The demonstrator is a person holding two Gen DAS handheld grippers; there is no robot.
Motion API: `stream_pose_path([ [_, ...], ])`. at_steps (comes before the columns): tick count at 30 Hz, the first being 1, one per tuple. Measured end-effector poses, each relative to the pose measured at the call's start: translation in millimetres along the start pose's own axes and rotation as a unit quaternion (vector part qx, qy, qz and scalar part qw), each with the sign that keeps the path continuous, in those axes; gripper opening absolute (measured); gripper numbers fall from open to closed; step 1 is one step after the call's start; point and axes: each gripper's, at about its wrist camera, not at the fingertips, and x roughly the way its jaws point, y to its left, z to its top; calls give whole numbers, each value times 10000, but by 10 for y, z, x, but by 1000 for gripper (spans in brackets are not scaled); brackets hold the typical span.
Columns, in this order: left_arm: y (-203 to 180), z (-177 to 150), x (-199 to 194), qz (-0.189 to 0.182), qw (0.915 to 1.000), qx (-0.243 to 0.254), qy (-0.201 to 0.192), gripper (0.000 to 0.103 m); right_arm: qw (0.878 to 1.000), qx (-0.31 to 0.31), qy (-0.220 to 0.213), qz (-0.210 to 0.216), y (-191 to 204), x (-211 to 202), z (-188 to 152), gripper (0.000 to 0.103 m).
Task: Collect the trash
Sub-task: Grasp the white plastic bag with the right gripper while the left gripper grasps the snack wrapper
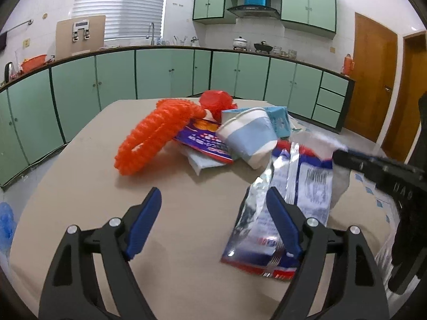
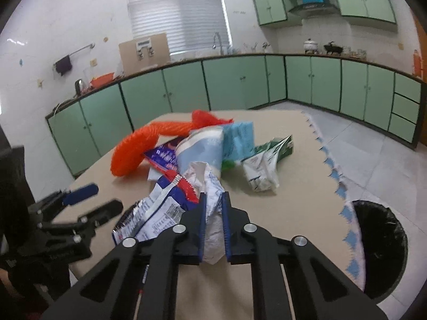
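**Trash pickup barely begun – first piece gripped**

Right gripper is clamped on a crumpled white wrapper at the near edge of the trash pile on the table. Left gripper is wide open w/ nothing held, its right finger over a blue-and-silver snack bag just beside the pile. The bin, right of the pile, looks empty. Cup, net, cartons etc. all left to do.

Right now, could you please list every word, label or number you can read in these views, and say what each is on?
Nothing reads clearly.
Blue-and-red snack wrapper: barcode and fine print, too blurred.
Purple packet: white print, too small.
Green-and-white carton: print unreadable.
Right gripper: embossed letters on its body, seen in the left wrist view, not legible.
Cardboard box on the counter: label too small.
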Motion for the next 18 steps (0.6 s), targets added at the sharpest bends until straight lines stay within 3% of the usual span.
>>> stream_pose_path([
  [4,-95,-9,47,-297,9995,24,143,85,9999,31,-94,-88,-73,-67,36,11],
  [12,-345,-12,229,-709,9963,188,439,82,9995,218,-65,-198,-222,-32,8,11],
  [15,-358,-33,306,-892,9941,136,606,60,9995,227,-81,-192,-242,-31,11,11],
  [17,-357,-48,338,-983,9927,87,690,32,9995,253,-70,-189,-257,-17,8,11],
  [18,-364,-48,351,-1010,9922,78,723,24,9994,277,-61,-182,-264,-9,6,11],
])
